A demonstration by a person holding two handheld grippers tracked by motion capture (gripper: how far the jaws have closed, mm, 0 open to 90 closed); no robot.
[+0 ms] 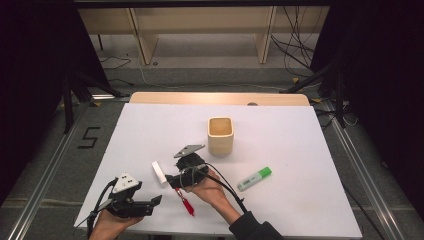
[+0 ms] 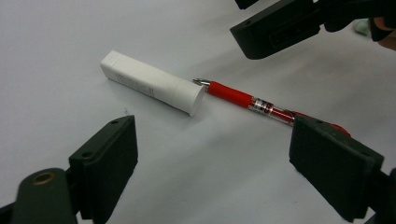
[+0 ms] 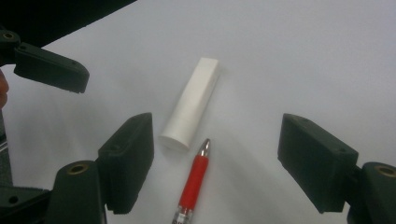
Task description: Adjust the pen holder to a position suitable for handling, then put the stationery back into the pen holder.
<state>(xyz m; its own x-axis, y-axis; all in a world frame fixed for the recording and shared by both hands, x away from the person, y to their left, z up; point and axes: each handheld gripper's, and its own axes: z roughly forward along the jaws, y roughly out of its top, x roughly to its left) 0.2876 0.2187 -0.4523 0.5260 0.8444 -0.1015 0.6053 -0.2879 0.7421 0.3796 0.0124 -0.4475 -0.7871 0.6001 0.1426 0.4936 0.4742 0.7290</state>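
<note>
Right gripper view: gripper wide over red pen; white tube beside.

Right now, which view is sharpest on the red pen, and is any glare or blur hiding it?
Left gripper view: red pen sharp, soft shadows, no glare. Right gripper view: pen tip clear, jaws in the foreground softer. High view: pen small, surroundings dark, white table evenly lit.

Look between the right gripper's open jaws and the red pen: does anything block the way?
Nothing visible does. The right gripper is open with the red pen lying between its jaws; the white tube lies just beyond the pen's tip.
</note>
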